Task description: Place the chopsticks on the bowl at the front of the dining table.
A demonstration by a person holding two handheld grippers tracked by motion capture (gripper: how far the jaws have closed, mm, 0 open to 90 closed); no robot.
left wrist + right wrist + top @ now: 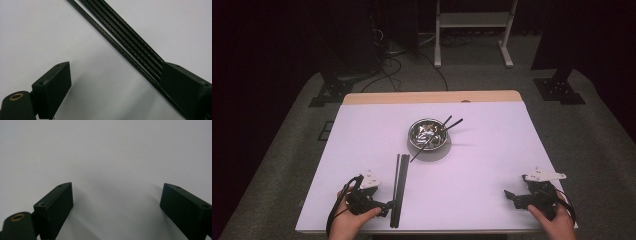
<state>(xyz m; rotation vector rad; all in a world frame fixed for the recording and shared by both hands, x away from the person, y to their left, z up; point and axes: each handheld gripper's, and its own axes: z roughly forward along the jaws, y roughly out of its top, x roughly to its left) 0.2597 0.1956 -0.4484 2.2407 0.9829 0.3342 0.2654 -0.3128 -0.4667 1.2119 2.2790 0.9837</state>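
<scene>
Near the front edge of the white table (492, 165), the left gripper (387, 206) is reaching wide open toward the black chopsticks (399, 185) lying there, one jaw already resting against them. It looks like pickup is beginning; next the jaws need to straddle and close on a pair, probably for the metal bowl (428, 134), while the right gripper (512, 197) is waiting open, well apart.
</scene>
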